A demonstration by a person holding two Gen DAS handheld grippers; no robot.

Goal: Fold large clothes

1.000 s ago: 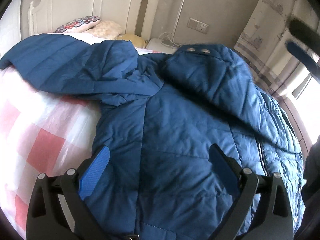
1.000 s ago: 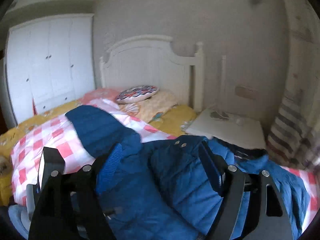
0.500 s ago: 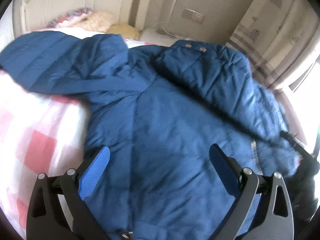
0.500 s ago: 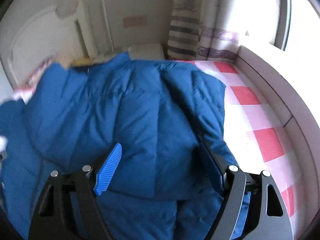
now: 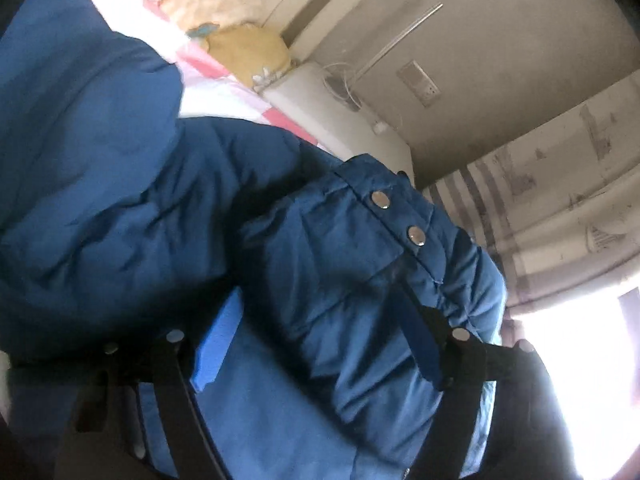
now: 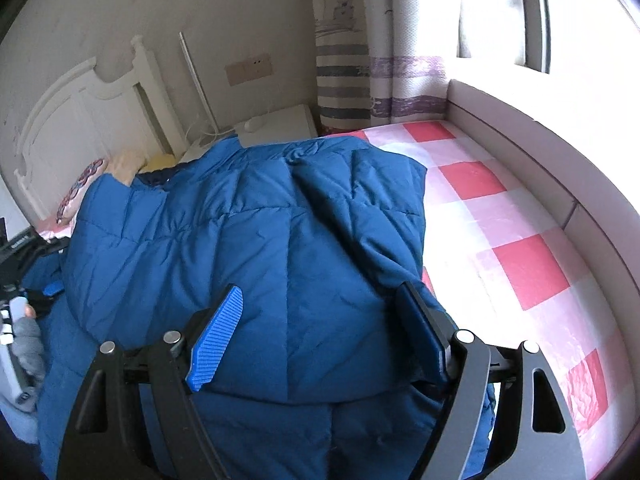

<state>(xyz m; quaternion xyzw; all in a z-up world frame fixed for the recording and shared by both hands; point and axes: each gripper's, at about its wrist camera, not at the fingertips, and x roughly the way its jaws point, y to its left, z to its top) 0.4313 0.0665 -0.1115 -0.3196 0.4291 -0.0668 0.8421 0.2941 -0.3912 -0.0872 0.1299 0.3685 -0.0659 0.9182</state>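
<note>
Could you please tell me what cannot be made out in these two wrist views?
- Left wrist view: the quilted blue padded jacket is motion-blurred and fills the frame, hiding its hem.
- Right wrist view: the jacket's lower edge is cut off at the bottom.
- The window is washed out by glare.

Blue quilted jacket (image 6: 248, 248), rumpled on checked bedspread (image 6: 520, 248)

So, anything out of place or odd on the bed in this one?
Nothing damaged or spilled. The blue puffer jacket lies rumpled on the checked bedspread, one panel flopped over the body. Both the left tongs and right tongs are open around its padding.
</note>
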